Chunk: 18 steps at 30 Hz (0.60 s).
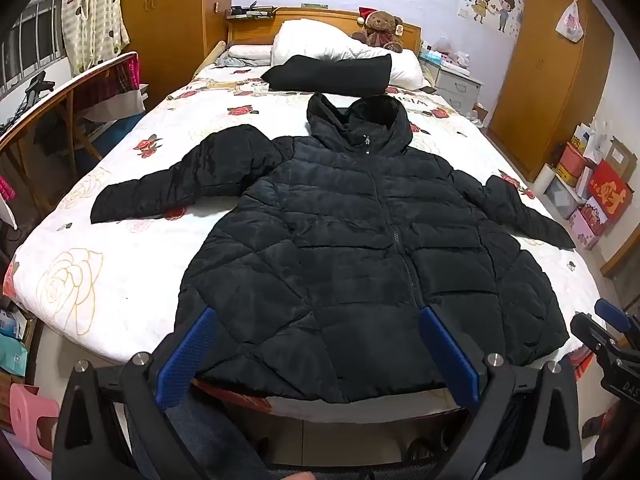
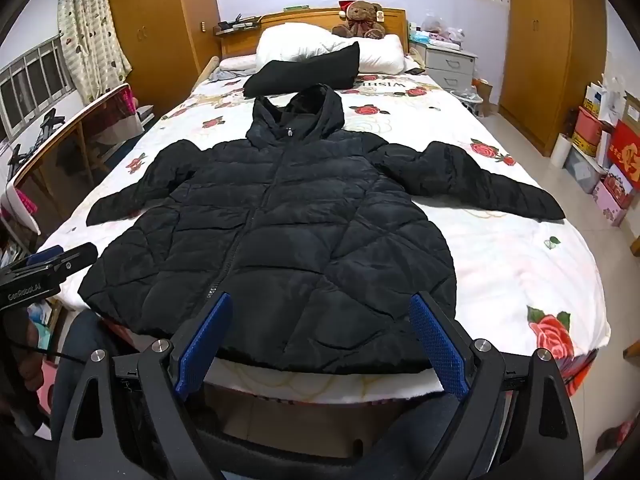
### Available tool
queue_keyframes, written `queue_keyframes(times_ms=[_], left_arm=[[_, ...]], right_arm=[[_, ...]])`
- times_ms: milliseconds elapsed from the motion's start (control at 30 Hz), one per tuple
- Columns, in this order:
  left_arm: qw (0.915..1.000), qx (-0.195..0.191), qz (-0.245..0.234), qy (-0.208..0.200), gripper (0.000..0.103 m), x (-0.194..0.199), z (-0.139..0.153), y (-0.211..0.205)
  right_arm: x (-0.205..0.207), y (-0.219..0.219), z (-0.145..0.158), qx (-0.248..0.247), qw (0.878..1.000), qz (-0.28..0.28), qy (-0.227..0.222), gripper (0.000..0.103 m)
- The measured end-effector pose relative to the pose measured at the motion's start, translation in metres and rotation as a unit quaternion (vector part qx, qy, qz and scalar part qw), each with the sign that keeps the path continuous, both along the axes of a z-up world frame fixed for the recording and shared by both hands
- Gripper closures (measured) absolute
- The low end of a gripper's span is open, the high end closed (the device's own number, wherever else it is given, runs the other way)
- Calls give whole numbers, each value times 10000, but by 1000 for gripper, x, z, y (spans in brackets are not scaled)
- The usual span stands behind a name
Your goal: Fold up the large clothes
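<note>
Nearest the lens, the left claw stands with its blue ribbed pads spread wide and nothing between them, hanging over the foot edge of the bed and tipped down toward it. Beside it, the right claw is likewise spread wide and empty, its blue pads apart above the same edge; each claw shows at the margin of the other's view.

Just beyond them, a black quilted puffer jacket with a hood lies flat and front-up on the bed with a white quilt printed with red roses, zipped closed, its hem at the near edge. Both sleeves stretch outward to either side, and the hood points toward the headboard.

Farther on, a folded black garment rests past the hood, partly on a white pillow. A brown teddy bear in a red hat sits against the wooden headboard, with tall wooden wardrobes along the walls.
</note>
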<state>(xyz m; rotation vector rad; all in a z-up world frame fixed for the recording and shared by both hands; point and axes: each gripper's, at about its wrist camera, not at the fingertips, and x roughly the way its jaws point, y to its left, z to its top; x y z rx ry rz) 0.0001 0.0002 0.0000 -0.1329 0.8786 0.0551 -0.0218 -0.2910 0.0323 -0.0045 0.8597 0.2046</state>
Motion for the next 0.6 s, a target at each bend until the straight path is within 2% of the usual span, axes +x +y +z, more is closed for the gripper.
queue_keyframes(times_ms=[600], left_arm=[[10000, 34, -13, 7, 1, 0, 0, -7]], right_arm=[[2, -2, -4, 7, 10000, 13, 33, 13]])
